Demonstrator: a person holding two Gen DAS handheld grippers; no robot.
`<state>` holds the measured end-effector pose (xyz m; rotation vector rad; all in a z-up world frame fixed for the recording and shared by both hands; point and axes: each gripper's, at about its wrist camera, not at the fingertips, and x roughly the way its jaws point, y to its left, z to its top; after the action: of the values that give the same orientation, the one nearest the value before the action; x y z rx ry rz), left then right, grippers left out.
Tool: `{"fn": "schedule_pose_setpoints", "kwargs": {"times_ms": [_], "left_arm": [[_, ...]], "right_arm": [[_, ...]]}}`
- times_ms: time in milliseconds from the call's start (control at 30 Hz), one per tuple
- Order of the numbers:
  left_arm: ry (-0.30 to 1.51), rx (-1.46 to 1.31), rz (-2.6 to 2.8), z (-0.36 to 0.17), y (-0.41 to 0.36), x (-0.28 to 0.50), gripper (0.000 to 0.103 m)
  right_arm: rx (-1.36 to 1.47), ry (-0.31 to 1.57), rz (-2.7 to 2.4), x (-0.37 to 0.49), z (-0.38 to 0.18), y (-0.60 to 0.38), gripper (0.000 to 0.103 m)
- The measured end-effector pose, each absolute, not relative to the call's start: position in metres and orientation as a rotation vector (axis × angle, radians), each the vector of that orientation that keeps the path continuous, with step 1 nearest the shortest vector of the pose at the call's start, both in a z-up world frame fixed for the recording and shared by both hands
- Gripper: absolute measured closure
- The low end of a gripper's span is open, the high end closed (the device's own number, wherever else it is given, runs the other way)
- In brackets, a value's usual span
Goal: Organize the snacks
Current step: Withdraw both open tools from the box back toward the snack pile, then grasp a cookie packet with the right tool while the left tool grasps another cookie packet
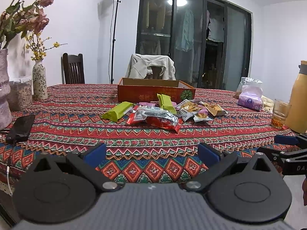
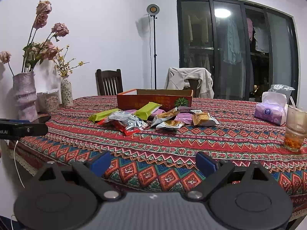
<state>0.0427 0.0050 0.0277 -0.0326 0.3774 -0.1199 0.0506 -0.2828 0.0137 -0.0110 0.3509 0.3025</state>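
A heap of snack packets lies mid-table in front of an orange cardboard box point(image 1: 153, 94) point(image 2: 153, 99). It holds two green bars point(image 1: 118, 111) point(image 2: 147, 110), a red and silver pouch point(image 1: 161, 117) point(image 2: 127, 123), pink packets point(image 2: 184, 117) and several clear biscuit packs point(image 1: 191, 110) point(image 2: 203, 119). My left gripper point(image 1: 152, 153) hovers open over the near table edge, well short of the heap, with nothing between its blue pads. My right gripper point(image 2: 153, 163) is likewise open and empty above the near edge. The right gripper also shows at the right edge of the left wrist view point(image 1: 287, 147).
A patterned tablecloth point(image 1: 76, 134) covers the table. Vases with flowers point(image 1: 39, 80) point(image 2: 25, 95) and a black phone point(image 1: 21, 127) sit at the left. A tissue pack point(image 2: 270, 112), a glass point(image 2: 295, 128) and a yellow flask point(image 1: 299, 103) stand at the right. Two chairs are behind.
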Motion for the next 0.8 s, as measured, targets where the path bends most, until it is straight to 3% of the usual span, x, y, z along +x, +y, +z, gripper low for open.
{"fn": "schedule_pose_setpoints", "kwargs": {"times_ms": [467, 633, 800], "left_arm": [[0.452, 0.011, -0.174, 0.021, -0.025, 0.144, 0.0], [0.432, 0.077, -0.295, 0.028, -0.053, 0.189, 0.02], [0.467, 0.203, -0.44, 0.032, -0.09, 0.257, 0.021]], "right_arm": [[0.004, 0.41, 0.277, 0.122, 0.013, -0.297, 0.01], [-0.002, 0.432, 0.238, 0.164, 0.013, -0.309, 0.01], [0.007, 0.455, 0.229, 0.207, 0.019, -0.324, 0.011]]}}
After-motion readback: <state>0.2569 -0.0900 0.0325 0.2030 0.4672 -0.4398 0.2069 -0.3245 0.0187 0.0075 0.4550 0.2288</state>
